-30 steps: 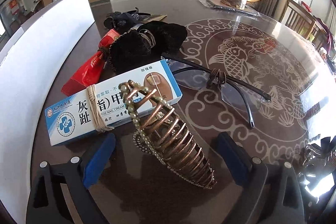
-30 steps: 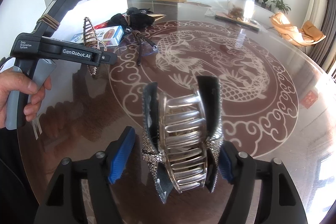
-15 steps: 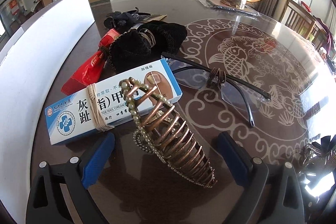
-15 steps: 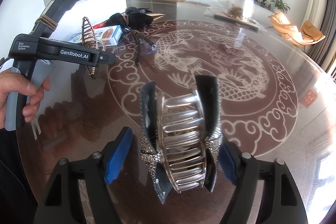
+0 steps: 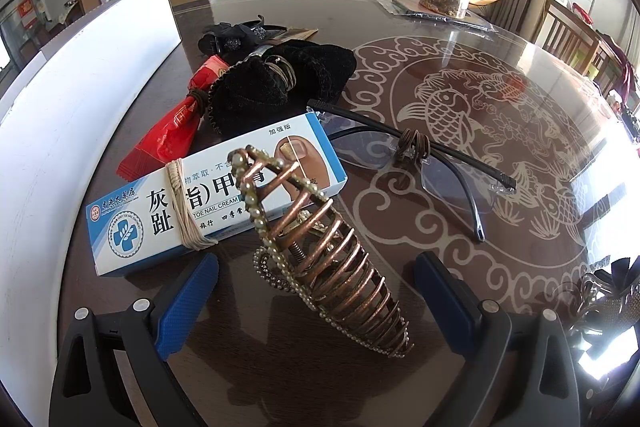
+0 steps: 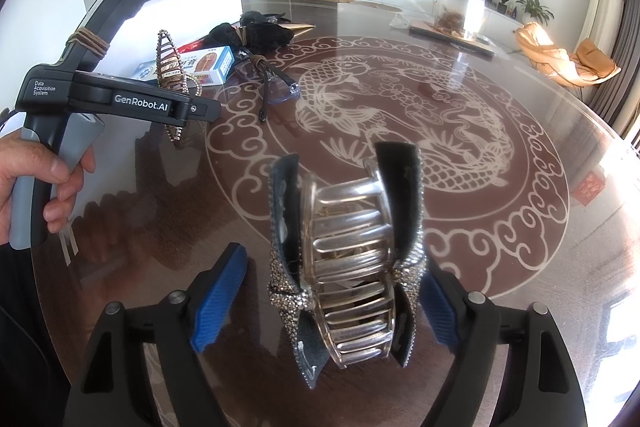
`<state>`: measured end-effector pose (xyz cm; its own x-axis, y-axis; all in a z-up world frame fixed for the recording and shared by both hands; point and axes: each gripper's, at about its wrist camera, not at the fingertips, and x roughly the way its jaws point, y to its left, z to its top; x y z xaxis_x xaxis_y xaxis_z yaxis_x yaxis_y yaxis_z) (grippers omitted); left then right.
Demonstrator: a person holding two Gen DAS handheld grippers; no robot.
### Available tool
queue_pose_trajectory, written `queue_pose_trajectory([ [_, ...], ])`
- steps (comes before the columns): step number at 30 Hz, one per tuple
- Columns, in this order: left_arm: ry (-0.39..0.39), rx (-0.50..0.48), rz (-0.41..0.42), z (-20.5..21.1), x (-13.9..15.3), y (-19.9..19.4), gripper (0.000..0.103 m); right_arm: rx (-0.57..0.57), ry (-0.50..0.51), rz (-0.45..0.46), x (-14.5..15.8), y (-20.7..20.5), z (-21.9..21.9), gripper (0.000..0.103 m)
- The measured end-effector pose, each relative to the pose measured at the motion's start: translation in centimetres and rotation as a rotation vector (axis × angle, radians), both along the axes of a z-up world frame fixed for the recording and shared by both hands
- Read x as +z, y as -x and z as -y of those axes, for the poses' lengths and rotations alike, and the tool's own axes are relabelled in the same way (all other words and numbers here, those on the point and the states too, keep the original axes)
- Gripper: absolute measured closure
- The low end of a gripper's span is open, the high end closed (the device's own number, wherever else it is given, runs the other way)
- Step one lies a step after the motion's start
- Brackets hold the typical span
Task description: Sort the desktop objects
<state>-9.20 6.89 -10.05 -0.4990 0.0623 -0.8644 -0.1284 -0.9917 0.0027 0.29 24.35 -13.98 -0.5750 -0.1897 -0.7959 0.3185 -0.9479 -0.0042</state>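
While its jaws are opening, the right gripper [image 6: 332, 301] is seen astride a rhinestone hair claw [image 6: 348, 267] standing on the glass table [image 6: 500, 227], the left pad clear of it. The left gripper [image 5: 316, 295] is spread wide around a copper hair claw [image 5: 320, 251], untouched, beside a nail cream box [image 5: 208, 203].

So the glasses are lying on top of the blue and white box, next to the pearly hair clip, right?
Not quite. In the left wrist view the glasses lie on the table beside the blue and white box, not on it. The pearly hair clip is near it.
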Motion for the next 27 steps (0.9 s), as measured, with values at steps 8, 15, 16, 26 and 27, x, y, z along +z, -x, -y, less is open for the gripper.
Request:
queue_pose_trajectory([
  [8,0.000,0.000,-0.001,-0.01,-0.01,-0.04,0.003,0.000,0.000,0.000,0.00,0.00,0.01,0.021],
  [15,0.000,0.001,-0.001,-0.04,-0.06,-0.05,0.003,0.000,0.000,0.000,-0.02,0.02,0.00,0.021],
  [16,0.001,0.002,0.003,-0.03,-0.09,-0.01,0.000,0.000,0.000,0.000,-0.03,0.03,0.01,0.021],
  [26,0.000,0.002,0.003,0.05,0.13,-0.09,0.000,0.000,0.000,0.000,-0.03,0.02,0.00,0.021],
  [27,0.000,0.002,0.003,0.04,0.11,-0.11,0.000,0.000,0.000,0.000,-0.03,0.02,0.00,0.021],
])
